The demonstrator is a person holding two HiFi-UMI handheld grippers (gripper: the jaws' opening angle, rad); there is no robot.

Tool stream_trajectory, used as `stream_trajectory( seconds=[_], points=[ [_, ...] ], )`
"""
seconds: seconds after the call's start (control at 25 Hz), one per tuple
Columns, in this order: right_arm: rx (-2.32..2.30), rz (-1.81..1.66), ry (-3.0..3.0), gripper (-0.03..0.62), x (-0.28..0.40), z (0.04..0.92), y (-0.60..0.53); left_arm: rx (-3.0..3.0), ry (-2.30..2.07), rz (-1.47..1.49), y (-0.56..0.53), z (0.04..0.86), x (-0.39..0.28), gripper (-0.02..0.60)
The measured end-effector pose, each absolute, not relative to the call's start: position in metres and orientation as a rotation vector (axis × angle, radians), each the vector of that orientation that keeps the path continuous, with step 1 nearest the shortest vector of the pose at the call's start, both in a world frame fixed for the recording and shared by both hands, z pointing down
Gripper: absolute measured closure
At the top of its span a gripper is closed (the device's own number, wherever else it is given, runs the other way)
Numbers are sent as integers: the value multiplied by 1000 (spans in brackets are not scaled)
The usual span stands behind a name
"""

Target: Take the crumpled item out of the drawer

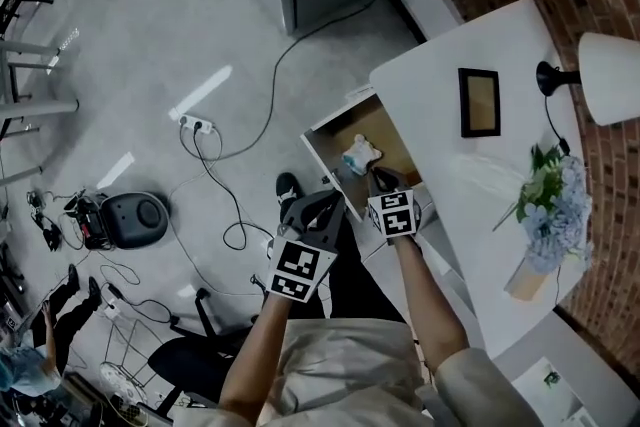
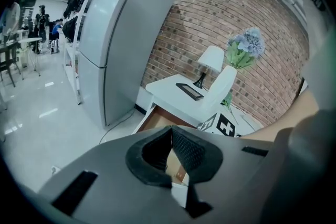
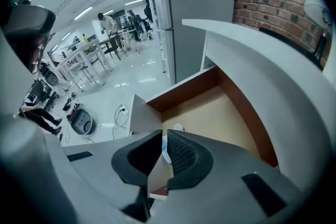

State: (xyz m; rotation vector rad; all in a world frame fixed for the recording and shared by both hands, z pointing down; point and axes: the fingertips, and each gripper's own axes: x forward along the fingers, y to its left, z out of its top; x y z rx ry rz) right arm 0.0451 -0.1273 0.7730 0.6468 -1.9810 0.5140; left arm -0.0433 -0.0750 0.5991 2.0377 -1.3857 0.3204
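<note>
1. Holds the right gripper [image 1: 380,177] over the near edge of the open drawer [image 1: 318,147], pointing into it.
2. Shows its jaws a narrow slit apart, pressing on nothing, with a pale blue-white scrap visible through the slit.
3. Finds the crumpled item [image 1: 360,155] lying on the drawer's brown floor, toward its near edge and just beyond the right jaw tips.
4. Holds the left gripper [image 1: 318,207] beside the right one, outside the drawer's white front panel and above the floor.
5. Shows the left jaws closed together at the tips, with nothing between them.
6. Sees on the white counter [image 1: 440,115] a dark picture frame [image 1: 479,102] near the middle, a lamp [image 1: 610,78] at the far edge and blue flowers [image 1: 558,195] toward the right edge.
</note>
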Motion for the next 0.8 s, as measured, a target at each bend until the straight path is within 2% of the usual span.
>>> stream_trajectory(
  seconds=[0.36,0.64,0.8],
  points=[
    [593,481,-1961,501,51,824,-132,1990,-1394,299,-70,644,-29,565],
    [599,499,-1962,379,50,856,-131,1964,-1408,281,-67,674,-19,565],
    [563,461,-1962,341,51,874,-133,1948,-1429,274,-69,686,-15,565]
  ],
)
